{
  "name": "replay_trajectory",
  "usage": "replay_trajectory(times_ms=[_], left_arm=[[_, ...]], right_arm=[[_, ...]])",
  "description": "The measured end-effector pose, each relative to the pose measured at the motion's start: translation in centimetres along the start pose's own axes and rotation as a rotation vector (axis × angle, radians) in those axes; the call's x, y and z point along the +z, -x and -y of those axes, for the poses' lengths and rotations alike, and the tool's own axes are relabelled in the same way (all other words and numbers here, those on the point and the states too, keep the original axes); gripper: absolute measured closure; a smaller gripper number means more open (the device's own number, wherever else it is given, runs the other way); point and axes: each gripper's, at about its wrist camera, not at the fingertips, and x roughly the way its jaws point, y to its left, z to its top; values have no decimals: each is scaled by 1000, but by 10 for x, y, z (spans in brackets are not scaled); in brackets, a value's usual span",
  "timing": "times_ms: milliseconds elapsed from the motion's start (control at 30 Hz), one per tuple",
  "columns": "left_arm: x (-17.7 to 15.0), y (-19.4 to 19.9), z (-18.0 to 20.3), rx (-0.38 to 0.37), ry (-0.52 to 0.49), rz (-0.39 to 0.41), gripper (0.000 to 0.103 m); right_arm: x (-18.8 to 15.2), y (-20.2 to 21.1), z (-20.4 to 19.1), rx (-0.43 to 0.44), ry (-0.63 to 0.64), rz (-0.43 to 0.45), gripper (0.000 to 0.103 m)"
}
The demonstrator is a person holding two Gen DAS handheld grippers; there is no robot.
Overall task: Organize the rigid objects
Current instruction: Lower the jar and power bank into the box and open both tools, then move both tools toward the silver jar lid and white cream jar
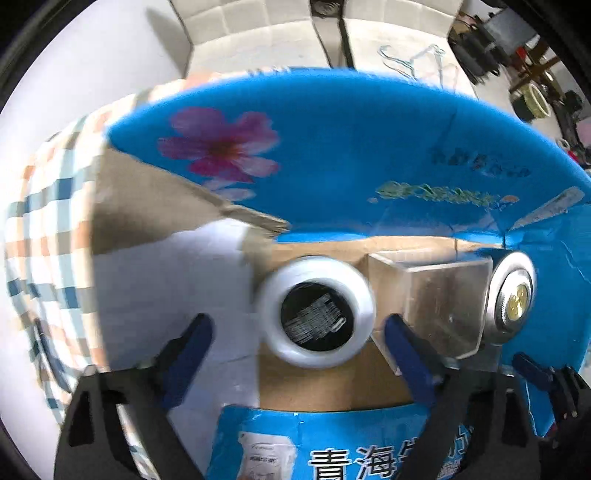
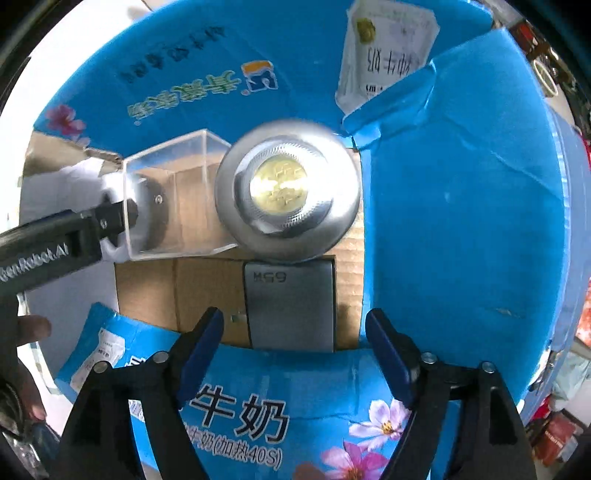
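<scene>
An open blue cardboard box (image 1: 332, 147) holds the objects on its brown floor. In the left wrist view a white roll of tape (image 1: 317, 312) stands just ahead of my open, empty left gripper (image 1: 299, 332). Right of it sit a clear plastic box (image 1: 436, 299) and a round silver lamp (image 1: 511, 295). In the right wrist view the silver lamp (image 2: 286, 190) is ahead of my open, empty right gripper (image 2: 295, 328), with a grey flat device (image 2: 291, 306) between them. The clear box (image 2: 173, 199) is to the left, and the left gripper's body (image 2: 51, 251) reaches in beside it.
The blue box's flaps (image 2: 461, 221) stand open around the inside, and the near flap (image 2: 277, 406) lies under my right gripper. A checked cloth (image 1: 48, 229) covers the surface left of the box. White cushions (image 1: 258, 33) lie beyond.
</scene>
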Motion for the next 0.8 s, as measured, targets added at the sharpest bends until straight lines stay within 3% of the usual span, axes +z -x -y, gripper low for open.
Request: replay_trajectory(times_ms=[100, 300, 467, 800], left_arm=[[-9, 14, -6, -29, 23, 21, 1], [-42, 49, -13, -26, 17, 93, 1], [-68, 77, -12, -40, 32, 161, 1], [-129, 141, -16, -60, 95, 297, 1]], right_arm=[[-7, 7, -2, 2, 11, 4, 11], [-28, 28, -10, -14, 46, 33, 11], [-52, 64, -21, -16, 71, 106, 11], [-122, 152, -1, -4, 96, 266, 11]])
